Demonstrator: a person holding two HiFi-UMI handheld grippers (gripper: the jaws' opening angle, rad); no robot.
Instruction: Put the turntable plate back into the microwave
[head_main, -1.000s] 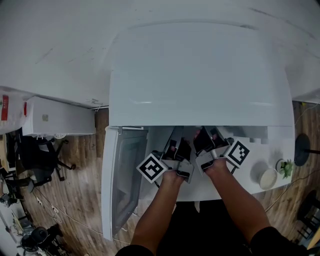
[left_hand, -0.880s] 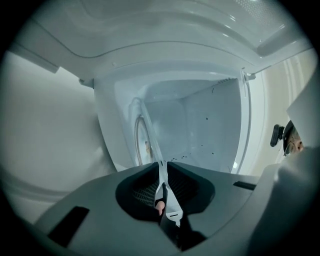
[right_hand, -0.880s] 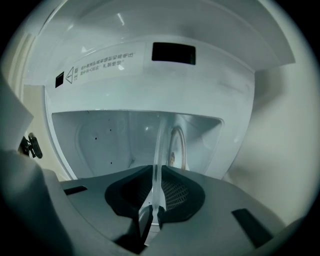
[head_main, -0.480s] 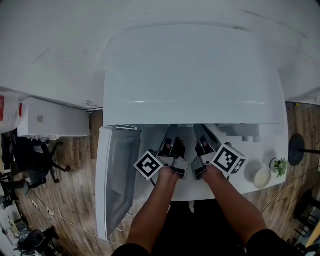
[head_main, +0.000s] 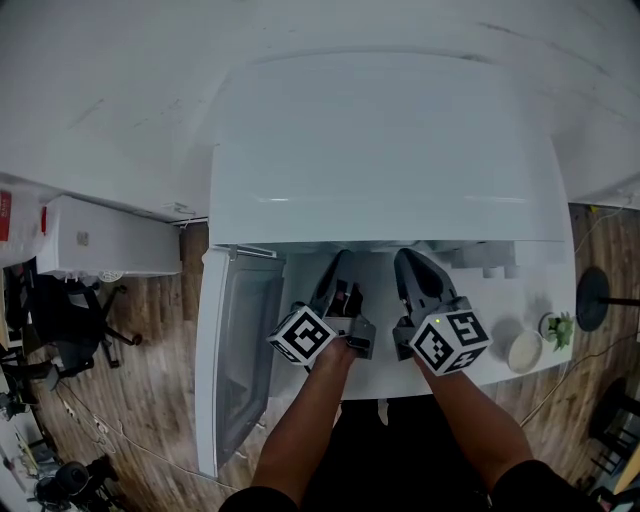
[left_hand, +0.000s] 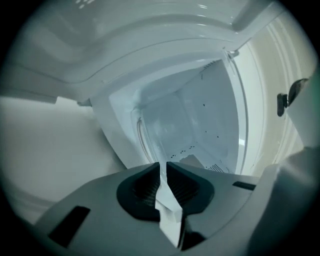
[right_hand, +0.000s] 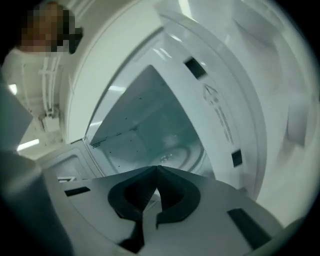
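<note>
On the floor of the white microwave (head_main: 385, 150), straight ahead of both tools, the round glass turntable plate (right_hand: 177, 147) is seen; the right tool (right_hand: 156, 169) is just closed on nothing, the left tool (left_hand: 163, 166) is held slightly apart.

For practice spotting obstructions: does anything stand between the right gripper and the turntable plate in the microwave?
Nothing visible does. The door is swung open, and the right gripper, fingers shut and empty, looks at the turntable plate on the cavity floor.

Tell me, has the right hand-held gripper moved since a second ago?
Yes: the right hand-held gripper rolled and backed slightly out of the microwave mouth; its jaws just closed on nothing.
</note>
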